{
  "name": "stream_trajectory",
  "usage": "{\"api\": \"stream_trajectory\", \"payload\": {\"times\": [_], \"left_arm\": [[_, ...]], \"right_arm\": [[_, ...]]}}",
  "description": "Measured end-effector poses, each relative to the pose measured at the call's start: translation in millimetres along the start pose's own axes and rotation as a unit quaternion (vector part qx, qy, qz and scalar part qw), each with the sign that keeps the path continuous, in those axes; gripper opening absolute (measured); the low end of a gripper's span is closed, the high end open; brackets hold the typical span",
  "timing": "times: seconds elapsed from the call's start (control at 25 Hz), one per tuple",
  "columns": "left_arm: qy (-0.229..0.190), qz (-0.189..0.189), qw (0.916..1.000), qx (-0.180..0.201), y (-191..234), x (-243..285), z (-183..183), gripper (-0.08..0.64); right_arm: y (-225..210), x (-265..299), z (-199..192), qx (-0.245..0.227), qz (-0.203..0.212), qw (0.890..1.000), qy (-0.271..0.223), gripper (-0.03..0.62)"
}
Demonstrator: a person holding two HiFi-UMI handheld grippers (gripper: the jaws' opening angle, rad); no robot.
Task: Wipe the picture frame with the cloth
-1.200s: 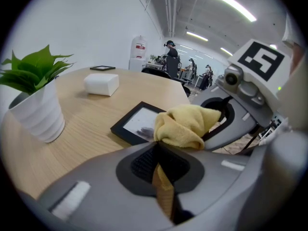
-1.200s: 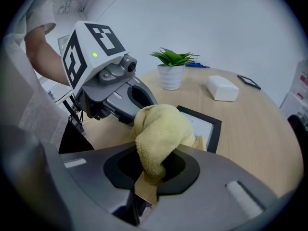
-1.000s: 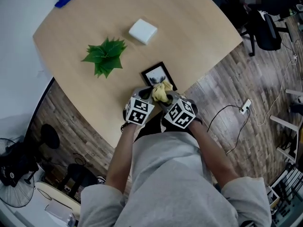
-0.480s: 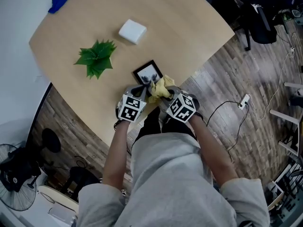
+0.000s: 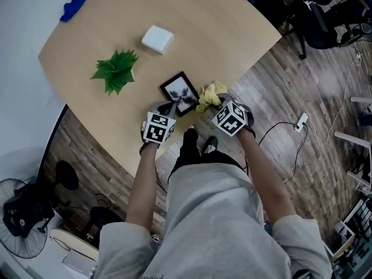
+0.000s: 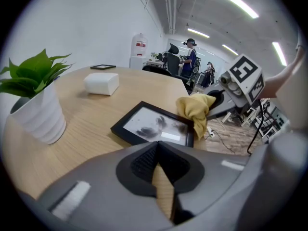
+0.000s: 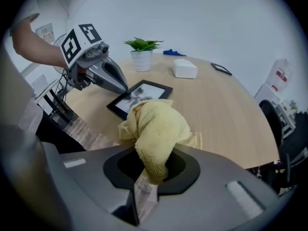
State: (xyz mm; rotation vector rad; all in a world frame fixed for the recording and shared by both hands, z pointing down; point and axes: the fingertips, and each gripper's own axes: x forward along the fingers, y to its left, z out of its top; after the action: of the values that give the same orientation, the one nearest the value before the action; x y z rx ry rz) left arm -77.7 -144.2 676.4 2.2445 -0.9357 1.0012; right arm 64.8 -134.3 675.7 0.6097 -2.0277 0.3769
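A black picture frame [image 5: 179, 92] lies flat near the table's front edge, its glass smudged in the left gripper view [image 6: 156, 124]. My right gripper [image 5: 214, 102] is shut on a bunched yellow cloth [image 5: 211, 93], which sits just right of the frame, at its right edge. In the right gripper view the cloth [image 7: 156, 129] bulges out of the jaws and hides the frame's near corner [image 7: 139, 94]. My left gripper [image 5: 170, 107] is shut with nothing in it, its tip at the frame's near left edge [image 7: 126, 88].
A potted green plant [image 5: 118, 70] and a white box [image 5: 157, 39] stand further back on the round wooden table [image 5: 232, 34]. A blue cloth [image 5: 75, 4] lies at the far left edge. Cables and a power strip [image 5: 300, 122] lie on the floor to the right.
My right gripper has carried the yellow cloth rightward off the frame's glass to its right edge, leaving the picture uncovered. My left gripper has stayed at the frame's near left edge.
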Motion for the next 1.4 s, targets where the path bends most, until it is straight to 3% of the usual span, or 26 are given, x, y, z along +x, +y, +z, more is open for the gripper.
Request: {"api": "stream_trajectory", "payload": {"times": [0.2,0.4,0.64,0.88,1.16,1.4], "left_arm": [[0.006,0.012,0.9998,0.012,-1,0,3,0.052],[-0.072,0.061,0.9955,0.0,-1,-52,48,0.052],[-0.126,0.108,0.9845,-0.057,-17,-103,55,0.052],[-0.161,0.118,0.9729,-0.116,-64,-131,37,0.052],[-0.191,0.13,0.9649,-0.125,-100,-154,27,0.052],[-0.189,0.136,0.9657,-0.115,-129,-158,8,0.052]], "right_arm": [[-14,-23,-3,0.031,-0.057,0.998,-0.01,0.057],[-4,-49,17,0.098,-0.07,0.989,-0.087,0.057],[12,-85,46,0.15,-0.066,0.971,-0.176,0.057],[48,-116,45,0.206,-0.037,0.949,-0.236,0.057],[77,-131,39,0.199,-0.014,0.947,-0.25,0.057],[102,-145,22,0.177,-0.005,0.948,-0.263,0.057]]}}
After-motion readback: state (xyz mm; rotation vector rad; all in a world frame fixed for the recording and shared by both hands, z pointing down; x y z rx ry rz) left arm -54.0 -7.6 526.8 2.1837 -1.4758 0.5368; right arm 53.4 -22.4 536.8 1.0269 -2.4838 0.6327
